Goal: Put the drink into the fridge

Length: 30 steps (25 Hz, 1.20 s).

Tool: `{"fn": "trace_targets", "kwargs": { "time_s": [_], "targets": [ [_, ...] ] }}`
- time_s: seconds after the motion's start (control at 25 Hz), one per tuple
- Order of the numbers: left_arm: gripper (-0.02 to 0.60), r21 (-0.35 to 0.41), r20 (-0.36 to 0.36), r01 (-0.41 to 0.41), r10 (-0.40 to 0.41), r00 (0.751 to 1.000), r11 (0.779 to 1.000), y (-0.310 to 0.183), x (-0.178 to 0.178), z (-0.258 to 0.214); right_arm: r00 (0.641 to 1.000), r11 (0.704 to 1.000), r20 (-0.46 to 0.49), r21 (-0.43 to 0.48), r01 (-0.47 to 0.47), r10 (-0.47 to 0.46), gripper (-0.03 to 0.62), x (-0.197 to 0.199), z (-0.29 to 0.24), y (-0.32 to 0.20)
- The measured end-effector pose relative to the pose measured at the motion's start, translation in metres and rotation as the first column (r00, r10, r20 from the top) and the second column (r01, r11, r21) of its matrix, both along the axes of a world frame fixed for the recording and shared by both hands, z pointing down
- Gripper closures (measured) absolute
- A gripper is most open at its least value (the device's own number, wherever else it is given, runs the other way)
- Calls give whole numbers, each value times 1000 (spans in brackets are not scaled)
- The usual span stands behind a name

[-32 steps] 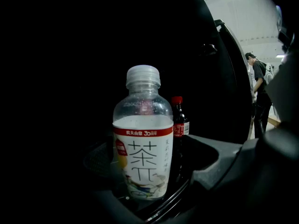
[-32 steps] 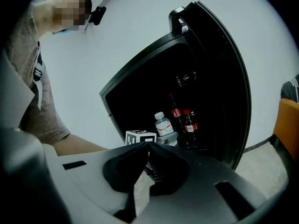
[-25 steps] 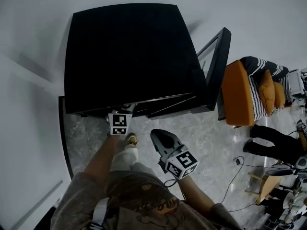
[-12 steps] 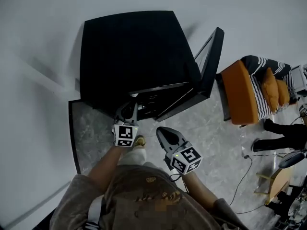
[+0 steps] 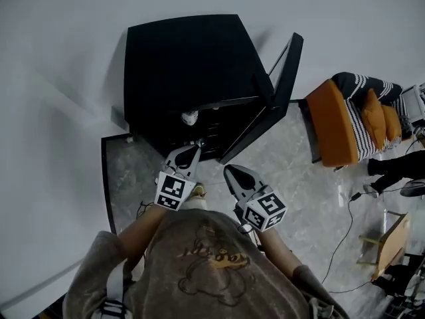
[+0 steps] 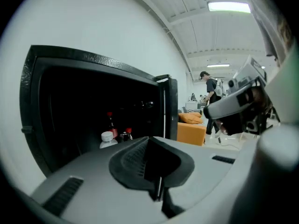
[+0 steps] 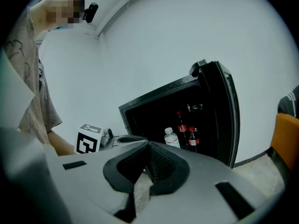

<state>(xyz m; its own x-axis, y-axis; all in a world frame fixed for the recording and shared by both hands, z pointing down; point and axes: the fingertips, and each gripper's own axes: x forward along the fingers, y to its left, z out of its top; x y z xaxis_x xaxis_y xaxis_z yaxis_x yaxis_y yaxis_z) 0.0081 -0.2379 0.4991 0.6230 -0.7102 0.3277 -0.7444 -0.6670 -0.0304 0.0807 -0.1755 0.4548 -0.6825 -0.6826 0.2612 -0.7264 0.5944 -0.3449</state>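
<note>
1. The drink (image 7: 171,137), a clear bottle with a white cap, is standing upright inside the fridge (image 5: 186,65), low in the dark interior near the front of the opening.
2. Just beside it are two dark red-capped bottles (image 7: 181,124). The taller one is next to the drink and the shorter one sits on the door side.
3. The fridge door (image 5: 282,92) is swung wide open on the right.
4. The left gripper (image 6: 150,148) sits outside the fridge, in front of the opening. Its jaws have just been closing and are now pressed together with nothing between them.
5. The right gripper (image 7: 148,148) is next to it, pads together too and empty.
6. Off to the right there's an orange sofa (image 5: 330,135) with a striped throw (image 5: 362,92), plus cables (image 5: 345,231) on the marble floor (image 5: 299,171).
7. The head view looks down on the fridge's black top, so only the white cap peeks out. Both gripper views look straight in and show all three bottles.
8. Only the left gripper view catches a person (image 6: 211,85) standing far back. Only the right gripper view shows the left gripper's marker cube (image 7: 88,139) side-on.
</note>
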Motion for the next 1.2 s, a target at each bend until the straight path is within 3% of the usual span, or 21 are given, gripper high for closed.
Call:
{"fn": "trace_targets", "kwargs": {
  "time_s": [0.24, 0.48, 0.8, 1.2],
  "targets": [
    [577, -52, -48, -143, 140, 989, 988, 44, 1, -33, 998, 997, -8, 47, 57, -57, 574, -10, -18, 8],
    [576, -94, -145, -163, 149, 978, 982, 58, -10, -60, 992, 989, -6, 74, 126, -126, 574, -22, -31, 11],
    [576, -110, -179, -196, 174, 968, 975, 52, -20, -66, 980, 975, -20, 97, 200, -199, 574, -38, -40, 10],
    [575, -145, -207, -369, 337, 919, 918, 52, -5, -55, 957, 950, -42, 115, 290, -287, 574, -47, -49, 12]
  ]
}}
